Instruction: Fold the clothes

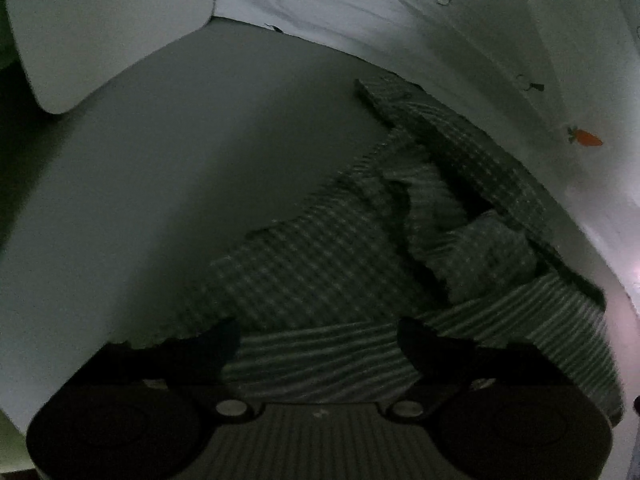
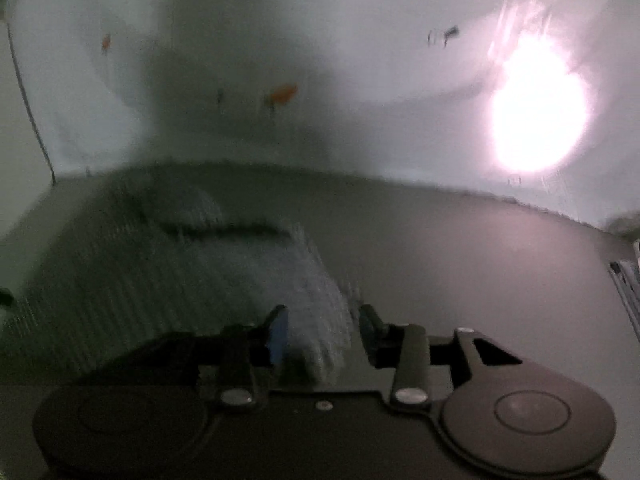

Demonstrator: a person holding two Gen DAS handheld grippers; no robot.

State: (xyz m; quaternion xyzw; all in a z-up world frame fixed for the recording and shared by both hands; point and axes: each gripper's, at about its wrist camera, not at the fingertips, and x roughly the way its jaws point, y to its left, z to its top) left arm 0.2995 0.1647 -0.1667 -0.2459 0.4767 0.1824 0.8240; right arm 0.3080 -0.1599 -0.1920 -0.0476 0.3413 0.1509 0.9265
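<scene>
- My left gripper sat nearest, its fingers spread wide with striped cloth of the garment lying in the gap between them, nothing pinched.
- My right gripper had its fingers parted; a corner of the garment lay between them, though blur hid whether they touched it.
- The garment was a rumpled, checked-and-striped heap on the grey table, reaching back towards the far edge.
- Beyond it stood a white sheet with carrot stickers.
- A bright glare washed out the right wrist view.
</scene>
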